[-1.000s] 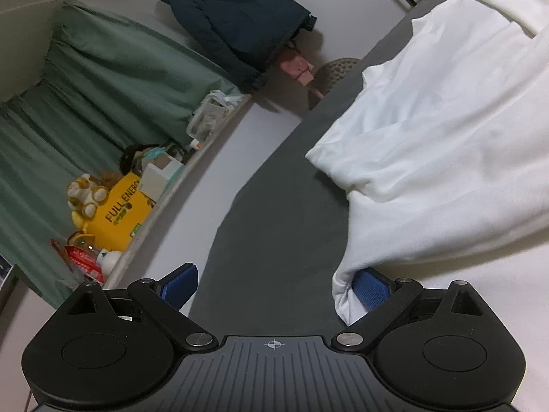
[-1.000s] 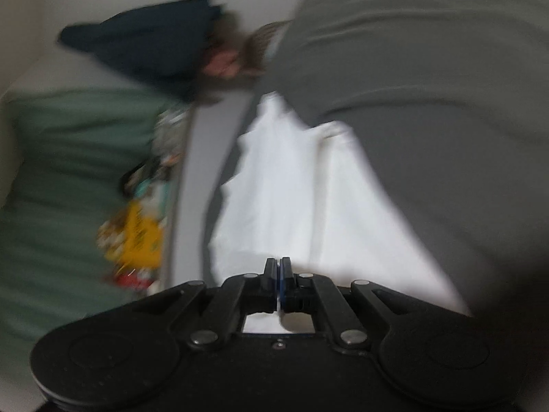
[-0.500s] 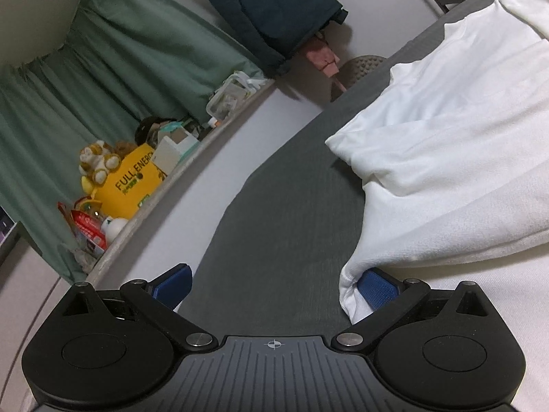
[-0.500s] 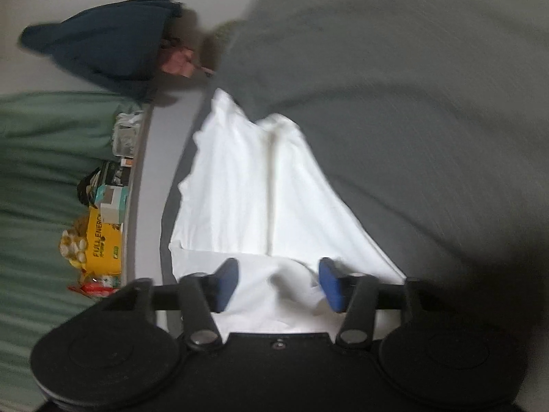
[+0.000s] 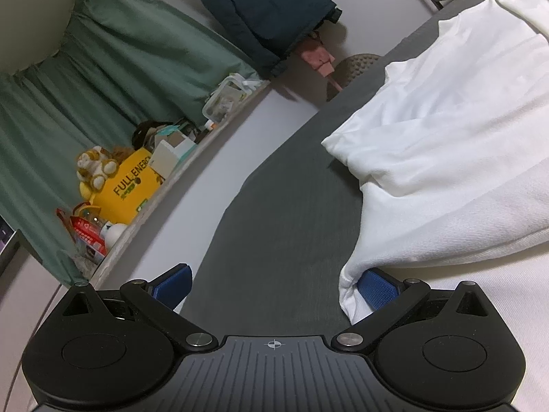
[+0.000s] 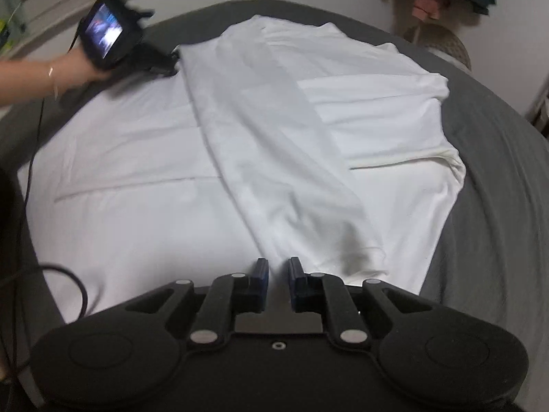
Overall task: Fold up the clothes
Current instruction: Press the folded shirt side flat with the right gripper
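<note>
White cloth fills the right side of the left wrist view: a white garment (image 5: 456, 144) lies spread over a dark grey bed cover (image 5: 284, 240), its near edge bunched into a fold low in the frame. The left gripper (image 5: 274, 286) has its jaws spread wide; the right blue pad (image 5: 377, 292) sits tucked under that bunched edge and touches the cloth, while the left blue pad (image 5: 171, 285) is over the edge of the bed cover, so nothing is pinched between them. Beyond the bed cover a pale ledge carries clutter: a yellow bag (image 5: 127, 189) with a small plush toy (image 5: 94, 168) on it, a red packet (image 5: 87, 237) and a clear plastic container (image 5: 226, 99). A green curtain (image 5: 85, 86) hangs behind, and a dark blue jacket (image 5: 264, 10) hangs against the wall further along. From the right wrist view the garment (image 6: 260, 144) lies spread across the grey cover (image 6: 497, 206), with one long panel folded diagonally over the middle, running from the far left corner toward the camera. The right gripper (image 6: 278, 274) is only slightly parted, its pads just short of the near tip of that folded panel and gripping nothing. At the far left corner of the garment, a hand (image 6: 82, 68) holds the left gripper (image 6: 171, 63) against the cloth's edge, a lit screen on its back, and a black cable (image 6: 51, 274) trails down the left side.
</note>
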Demonstrator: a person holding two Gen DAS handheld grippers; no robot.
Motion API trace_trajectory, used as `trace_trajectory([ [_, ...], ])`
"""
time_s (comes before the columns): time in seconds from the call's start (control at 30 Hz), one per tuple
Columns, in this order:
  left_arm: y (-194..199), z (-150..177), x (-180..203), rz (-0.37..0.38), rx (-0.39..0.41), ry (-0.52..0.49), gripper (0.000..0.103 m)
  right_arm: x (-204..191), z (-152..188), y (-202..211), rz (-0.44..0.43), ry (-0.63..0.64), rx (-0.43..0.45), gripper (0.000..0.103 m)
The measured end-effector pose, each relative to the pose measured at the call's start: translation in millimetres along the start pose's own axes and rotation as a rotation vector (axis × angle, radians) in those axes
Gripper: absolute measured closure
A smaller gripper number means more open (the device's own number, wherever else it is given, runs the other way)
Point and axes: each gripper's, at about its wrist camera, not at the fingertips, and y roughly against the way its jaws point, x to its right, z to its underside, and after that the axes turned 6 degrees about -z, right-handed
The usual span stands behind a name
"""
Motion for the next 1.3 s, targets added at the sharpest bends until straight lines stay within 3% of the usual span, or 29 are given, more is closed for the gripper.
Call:
trace_trajectory([
  [0.17,0,1,0,0.0,0.0,0.011,0.0,6,7,9,0.005,0.042,0.032,0.077],
  [0.33,0,1,1,-0.004,0.0,0.013,0.0,13,7,2,-0.023,0.004,0.005,0.076],
  [0.47,0,0,1,-0.002,-0.001,0.007,0.0,15,7,0,-0.049,-0.017,0.004,0.096],
  [0.57,0,0,1,0.0,-0.002,0.002,0.0,12,8,2,-0.091,-0.013,-0.013,0.097],
  [0.87,4,1,2,0.007,0.046,-0.048,0.0,-38,16,14,-0.223,0.259,-0.176,0.097],
  [1.0,8,2,2,0.014,0.083,-0.093,0.0,-39,18,2,-0.245,0.251,-0.224,0.097],
  [1.13,8,1,2,0.019,0.084,-0.098,0.0,-27,15,6,-0.294,0.183,-0.19,0.09],
  [1.2,8,0,2,0.017,0.084,-0.095,0.0,-12,10,17,-0.3,0.099,-0.11,0.077],
  [1.3,8,3,1,0.011,0.074,-0.07,0.0,24,3,31,-0.216,-0.104,0.033,0.072],
])
